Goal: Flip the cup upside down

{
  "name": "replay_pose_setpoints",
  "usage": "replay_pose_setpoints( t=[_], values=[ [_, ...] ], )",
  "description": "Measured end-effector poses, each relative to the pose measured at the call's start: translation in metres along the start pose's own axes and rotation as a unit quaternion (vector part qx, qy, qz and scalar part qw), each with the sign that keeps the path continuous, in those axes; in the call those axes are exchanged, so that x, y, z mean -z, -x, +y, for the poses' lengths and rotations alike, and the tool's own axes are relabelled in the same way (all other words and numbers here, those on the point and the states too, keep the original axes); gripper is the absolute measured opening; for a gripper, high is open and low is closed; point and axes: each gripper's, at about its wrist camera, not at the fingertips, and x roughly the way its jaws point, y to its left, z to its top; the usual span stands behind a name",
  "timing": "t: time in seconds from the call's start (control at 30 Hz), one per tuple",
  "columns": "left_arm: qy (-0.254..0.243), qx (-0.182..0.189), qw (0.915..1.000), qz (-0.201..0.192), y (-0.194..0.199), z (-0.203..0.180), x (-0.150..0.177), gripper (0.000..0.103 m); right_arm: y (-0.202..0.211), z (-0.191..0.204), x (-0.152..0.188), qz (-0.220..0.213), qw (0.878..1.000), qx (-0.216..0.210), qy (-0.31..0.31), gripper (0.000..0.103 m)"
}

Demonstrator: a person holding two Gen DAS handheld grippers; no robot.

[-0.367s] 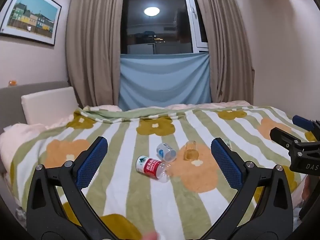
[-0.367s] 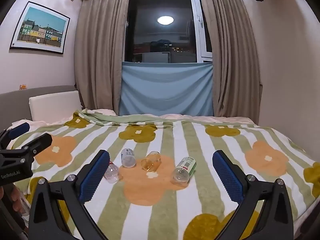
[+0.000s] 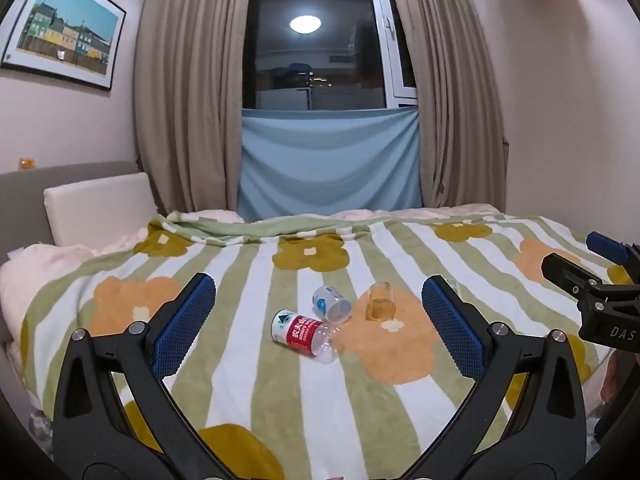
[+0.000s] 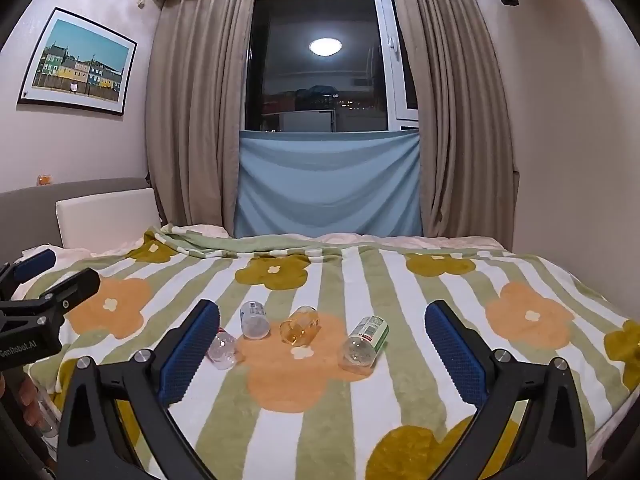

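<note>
A small amber glass cup (image 3: pixel 381 301) lies on its side on the striped flowered blanket (image 3: pixel 248 380); it also shows in the right wrist view (image 4: pixel 299 325), mouth toward the camera. My left gripper (image 3: pixel 316 296) is open and empty, held above the near part of the bed, short of the cup. My right gripper (image 4: pixel 322 320) is open and empty, also short of the cup. The right gripper also shows at the right edge of the left wrist view (image 3: pixel 600 280); the left gripper at the left edge of the right wrist view (image 4: pixel 36 280).
Cut plastic bottle pieces lie around the cup: a red-labelled one (image 3: pixel 304 334), a blue-labelled one (image 3: pixel 331 304), a green-labelled one (image 4: pixel 365 339). A white pillow (image 3: pixel 96 208) sits at the headboard. Curtains (image 3: pixel 188 92) and a window stand behind the bed.
Both grippers have stayed open; the views have shifted only slightly. The objects on the bed have not moved.
</note>
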Motion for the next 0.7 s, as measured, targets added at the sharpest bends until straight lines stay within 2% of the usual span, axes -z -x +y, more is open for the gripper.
replay_pose_setpoints(
  t=[0.2, 0.7],
  values=[
    [0.002, -0.005, 0.9999, 0.01, -0.002, -0.008, -0.002, 0.103, 0.005, -0.018, -0.002, -0.003, 1.0, -0.001, -0.001, 0.103],
    [0.005, 0.005, 0.9999, 0.011, 0.001, -0.009, 0.003, 0.103, 0.011, -0.017, 0.0, -0.006, 1.0, 0.012, -0.013, 0.103]
  ],
)
